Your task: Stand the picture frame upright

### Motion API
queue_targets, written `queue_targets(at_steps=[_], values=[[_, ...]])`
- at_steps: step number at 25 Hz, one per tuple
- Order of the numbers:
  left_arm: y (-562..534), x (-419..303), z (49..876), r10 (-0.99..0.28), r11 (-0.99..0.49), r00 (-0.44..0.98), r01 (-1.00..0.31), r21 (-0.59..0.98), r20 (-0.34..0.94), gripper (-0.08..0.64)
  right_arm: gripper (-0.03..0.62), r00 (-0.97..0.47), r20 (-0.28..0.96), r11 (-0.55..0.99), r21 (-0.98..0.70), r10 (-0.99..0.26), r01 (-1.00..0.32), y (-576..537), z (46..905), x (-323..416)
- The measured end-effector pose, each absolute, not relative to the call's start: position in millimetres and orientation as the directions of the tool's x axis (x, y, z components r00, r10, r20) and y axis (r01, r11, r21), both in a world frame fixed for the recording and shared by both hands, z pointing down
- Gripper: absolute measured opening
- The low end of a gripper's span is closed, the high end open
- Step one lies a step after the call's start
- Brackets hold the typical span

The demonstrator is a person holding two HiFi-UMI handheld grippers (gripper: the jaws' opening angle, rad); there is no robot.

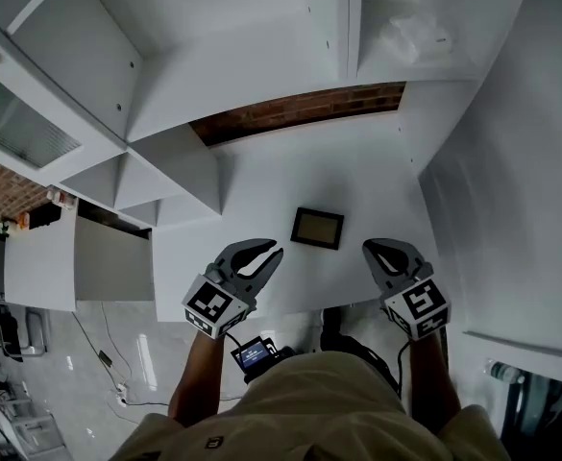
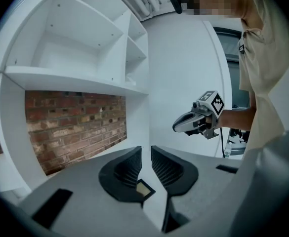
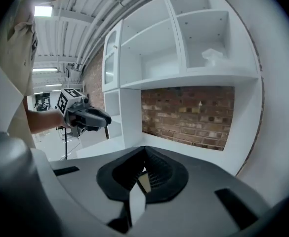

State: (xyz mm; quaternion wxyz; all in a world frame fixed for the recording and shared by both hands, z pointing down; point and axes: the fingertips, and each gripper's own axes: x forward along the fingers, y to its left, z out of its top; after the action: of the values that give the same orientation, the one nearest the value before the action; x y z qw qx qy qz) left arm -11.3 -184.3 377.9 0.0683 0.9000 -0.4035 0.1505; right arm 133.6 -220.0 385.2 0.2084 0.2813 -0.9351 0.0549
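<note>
picture frame (image 1: 317,227) flat on white counter (image 1: 261,185), face up, just ahead of both sets of tips and between them, touching neither. left gripper (image 1: 273,250) jaws a narrow slit apart, nothing in them. right gripper (image 1: 372,250) pinched closed, empty too. both forearms reach forward side by side, grippers tipped slightly down, marker cubes facing up. brick wall (image 1: 300,109) behind.

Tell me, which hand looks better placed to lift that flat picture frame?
Probably the left: the left tool has its jaws slightly apart and looks nearer the picture frame; the right tool is shut.
</note>
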Motion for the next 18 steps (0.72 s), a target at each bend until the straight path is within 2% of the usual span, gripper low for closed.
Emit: queue_targets(at_steps=[8,18], values=[[-264,-32,481,-0.688,-0.592,0.571,-0.799,0.108,0.448,0.067,0.005,-0.73,0.546,0.827,-0.113,-0.411,-0.551,-298,496,125],[-318,-37,628,-0.586,-0.518,0.547,-0.82,0.243,0.598,0.067,0.006,-0.685,0.678,0.81,-0.228,-0.266,-0.54,-332,625,105]])
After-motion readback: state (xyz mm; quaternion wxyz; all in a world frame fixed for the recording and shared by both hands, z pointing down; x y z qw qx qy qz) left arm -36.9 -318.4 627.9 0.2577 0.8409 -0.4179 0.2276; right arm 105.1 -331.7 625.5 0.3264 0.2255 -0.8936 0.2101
